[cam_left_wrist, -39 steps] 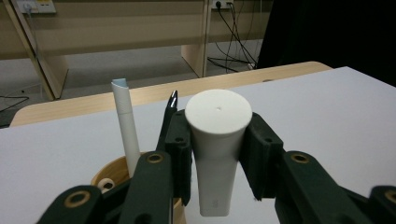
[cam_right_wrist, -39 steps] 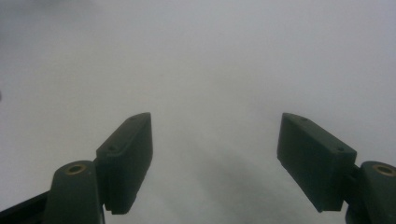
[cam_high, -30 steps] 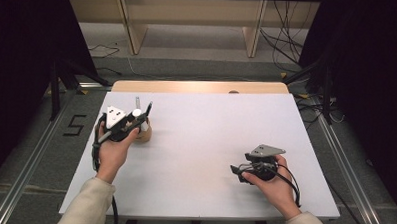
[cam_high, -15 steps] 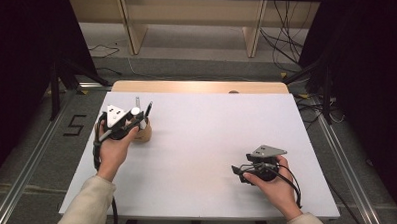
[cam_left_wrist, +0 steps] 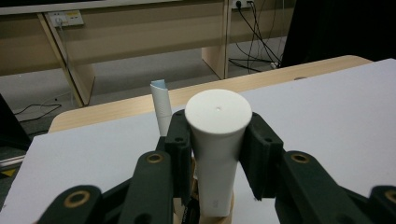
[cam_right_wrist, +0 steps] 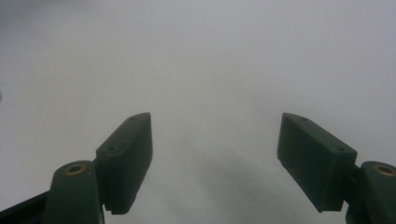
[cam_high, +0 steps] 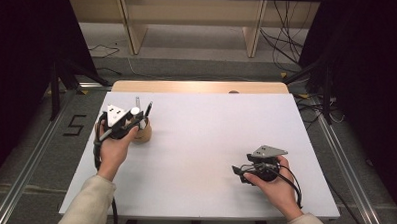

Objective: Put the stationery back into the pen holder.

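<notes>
Though half a second separates the frames, barely any change to report: left gripper (cam_high: 128, 120) still clamped at the wooden holder (cam_high: 142, 134) near the table's left edge, right gripper (cam_high: 257, 168) still parked low on the white table (cam_high: 210, 142) toward the near right, well apart from the holder. At most a slight settling of the left hand (cam_high: 112, 151) closer to the holder; too small to call with certainty.

In the left gripper view, pinching a white cylindrical tube (cam_left_wrist: 218, 140) between both black pads, one pad pressed on each side of it just below its flat round top. Upright, with its foot down inside the wooden holder (cam_left_wrist: 205, 217). A tiny dot at the centre of the cap; faint embossed marks low on the body, too small to read. Standing behind it, a thinner white tube (cam_left_wrist: 161, 107) with a pale blue tip, also upright.

In the right gripper view, spread wide over bare table (cam_right_wrist: 201, 70), gripping nothing.

Readable writing: only a "5" (cam_high: 73, 125) marked on the floor left of the table.

Around: a dark pen (cam_high: 147, 110) and a slim pale stick (cam_high: 137, 102) rising from the holder beside the gripper; wooden benches (cam_high: 189, 21) beyond the table; cables (cam_high: 284, 30) on the floor at the far right. Left gripper's grey plate covering much of the holder's contents from above.
</notes>
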Motion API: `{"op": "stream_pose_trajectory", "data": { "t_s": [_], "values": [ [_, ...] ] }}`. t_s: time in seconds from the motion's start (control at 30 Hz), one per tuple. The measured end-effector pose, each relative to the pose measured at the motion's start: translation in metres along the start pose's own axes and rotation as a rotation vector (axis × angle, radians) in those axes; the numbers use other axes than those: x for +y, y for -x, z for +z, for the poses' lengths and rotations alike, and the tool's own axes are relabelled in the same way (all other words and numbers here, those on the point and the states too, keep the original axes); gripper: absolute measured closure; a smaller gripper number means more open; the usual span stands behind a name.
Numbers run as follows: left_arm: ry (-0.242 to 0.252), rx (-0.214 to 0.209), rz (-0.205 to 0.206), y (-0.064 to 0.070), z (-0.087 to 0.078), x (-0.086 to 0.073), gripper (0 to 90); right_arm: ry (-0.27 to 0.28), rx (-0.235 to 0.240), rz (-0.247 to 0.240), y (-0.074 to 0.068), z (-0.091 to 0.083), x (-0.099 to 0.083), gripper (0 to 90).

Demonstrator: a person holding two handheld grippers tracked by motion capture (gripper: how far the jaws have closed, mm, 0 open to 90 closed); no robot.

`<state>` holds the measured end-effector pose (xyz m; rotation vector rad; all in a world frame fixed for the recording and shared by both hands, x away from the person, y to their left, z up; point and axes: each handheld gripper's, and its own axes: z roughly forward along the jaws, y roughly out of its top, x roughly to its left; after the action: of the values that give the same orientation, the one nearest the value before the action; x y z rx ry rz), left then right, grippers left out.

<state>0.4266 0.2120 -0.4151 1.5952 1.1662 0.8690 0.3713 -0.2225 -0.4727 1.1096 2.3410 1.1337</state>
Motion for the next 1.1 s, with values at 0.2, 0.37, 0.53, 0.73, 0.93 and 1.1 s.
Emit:
{"op": "stream_pose_trajectory", "data": {
  "t_s": [0.2, 0.37, 0.53, 0.73, 0.93, 1.1],
  "values": [
    [0.001, 0.002, -0.003, -0.001, 0.001, -0.001, 66.5, 0.002, -0.003, 0.002, 0.001, -0.001, -0.001, 27.1],
    [0.004, 0.004, 0.005, 0.000, 0.003, -0.001, 66.5, -0.002, -0.002, 0.004, 0.001, -0.001, -0.001, 27.1],
    [-0.007, 0.001, 0.006, 0.001, 0.007, -0.003, 66.5, -0.001, -0.003, 0.003, 0.001, -0.001, -0.001, 27.1],
    [-0.030, 0.005, 0.003, 0.000, 0.011, -0.006, 66.5, -0.001, -0.003, 0.003, 0.001, -0.001, -0.001, 27.1],
    [-0.058, 0.003, -0.004, -0.001, 0.014, -0.010, 66.5, -0.004, -0.003, 0.004, 0.001, 0.000, -0.002, 27.1],
    [-0.087, 0.007, -0.005, -0.001, 0.018, -0.015, 66.5, -0.005, -0.001, 0.004, 0.001, 0.000, -0.002, 27.1]
  ]
}}
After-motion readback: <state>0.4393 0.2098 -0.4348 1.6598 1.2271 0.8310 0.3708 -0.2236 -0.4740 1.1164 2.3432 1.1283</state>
